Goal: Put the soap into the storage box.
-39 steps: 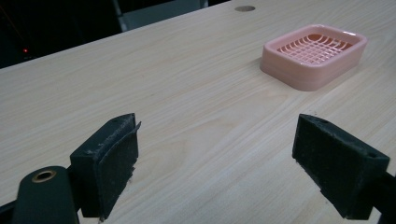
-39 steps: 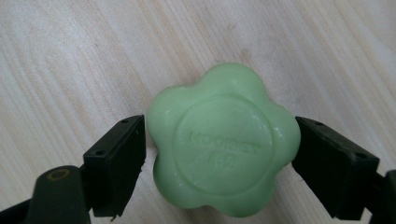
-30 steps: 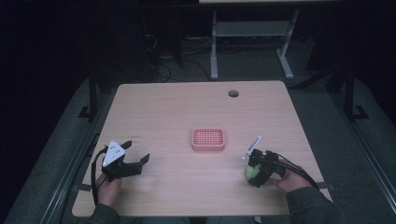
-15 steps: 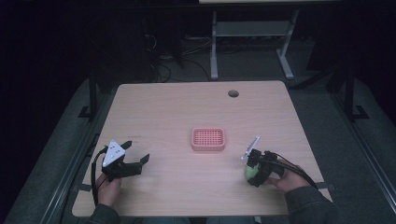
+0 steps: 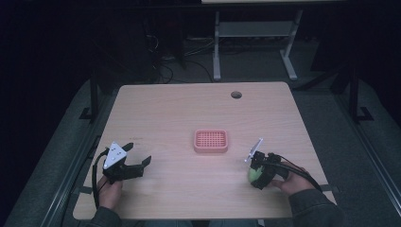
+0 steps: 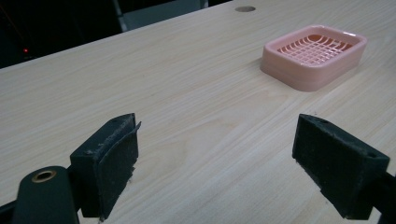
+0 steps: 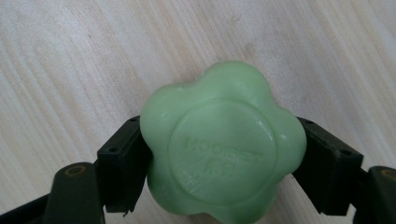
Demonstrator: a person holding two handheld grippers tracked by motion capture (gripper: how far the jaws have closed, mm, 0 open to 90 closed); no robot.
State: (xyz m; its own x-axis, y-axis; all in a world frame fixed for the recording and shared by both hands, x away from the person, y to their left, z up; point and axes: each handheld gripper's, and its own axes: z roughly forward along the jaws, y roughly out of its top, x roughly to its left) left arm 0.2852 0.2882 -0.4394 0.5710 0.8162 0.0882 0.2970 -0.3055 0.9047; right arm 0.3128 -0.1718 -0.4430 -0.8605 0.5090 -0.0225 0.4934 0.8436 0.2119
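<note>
A pale green flower-shaped soap (image 7: 223,142) sits squeezed between the two black jaws of my right gripper (image 7: 224,163), just above the wood. From the high view the right gripper (image 5: 257,176) and the green soap (image 5: 254,174) are near the table's front right. A pink slotted soap dish (image 5: 211,141) rests at the table's middle, and it shows as the pink dish (image 6: 314,55) far right in the left gripper view. My left gripper (image 5: 138,156) stands open at the front left, nothing between its pads (image 6: 111,163).
The light wooden table (image 5: 179,113) has a round cable hole (image 5: 236,94) near its back right. A metal stand (image 5: 250,42) and cables lie on the dark floor behind. Bare wood surrounds the dish on all sides.
The right gripper with the soap has shifted very slightly. The left gripper has stayed where it was.
</note>
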